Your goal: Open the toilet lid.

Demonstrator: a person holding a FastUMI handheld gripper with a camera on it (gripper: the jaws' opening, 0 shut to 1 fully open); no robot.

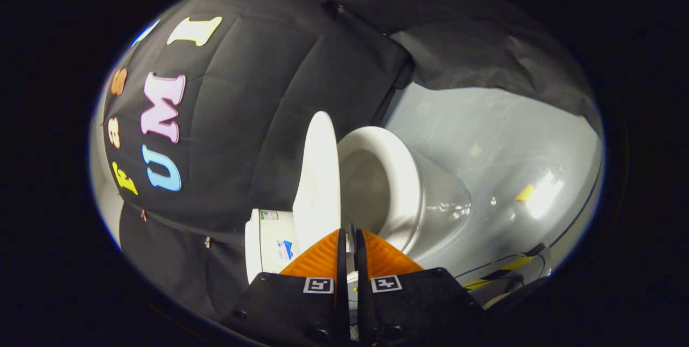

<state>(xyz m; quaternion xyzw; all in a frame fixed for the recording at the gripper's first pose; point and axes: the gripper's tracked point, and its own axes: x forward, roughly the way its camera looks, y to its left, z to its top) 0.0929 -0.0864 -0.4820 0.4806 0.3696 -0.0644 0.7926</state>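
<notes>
One toilet in the gripper view, rolled sideways in frame: bowl at centre, tank lower left of centre, pale floor on the right half. One toilet lid, standing edge-on at frame centre, swung well clear of the bowl rim and back toward the tank, so the bowl mouth is exposed. One gripper at bottom centre, its two orange fingers nearly together with only a thin slit between them; lid's lower edge sits right at or in that slit, but I cannot tell if both pads press on it or just rest beside it. Judgement: lift step looks essentially done, we're at the tail end, lid near its open stop. Next move would call for nudging the lid the last bit onto the tank if it isn't leaning there already, then parting the fingers and backing off straight along their axis so the lid doesn't get dragged shut. Also counted: one yellow-black striped cable strip lower right, one yellow floor marker right of the bowl.
</notes>
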